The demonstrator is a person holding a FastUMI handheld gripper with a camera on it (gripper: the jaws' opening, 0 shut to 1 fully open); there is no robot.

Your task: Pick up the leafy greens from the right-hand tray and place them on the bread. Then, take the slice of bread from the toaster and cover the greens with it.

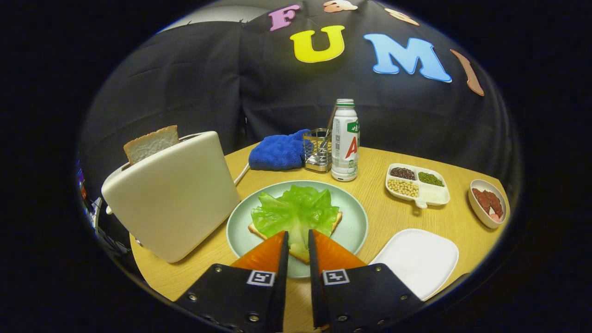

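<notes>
The hand-held gripper [298, 240] hangs over the near rim of the pale green round plate [351, 222], its fingers nearly together with a narrow gap, pinching nothing. Just beyond the fingertips the crinkled light-green leafy greens [293, 208] already lie on the flat bread slice [300, 253]. The next target, the upright slice of bread [150, 143], stands up and to the left in the cream toaster [173, 199] on the wooden tabletop [397, 212]. The white square tray [418, 259] lies to the right.

The toaster [173, 196] stands close beside the gripper [298, 240] fingers, which are almost together; bare table [393, 215] lies on the other side.
</notes>
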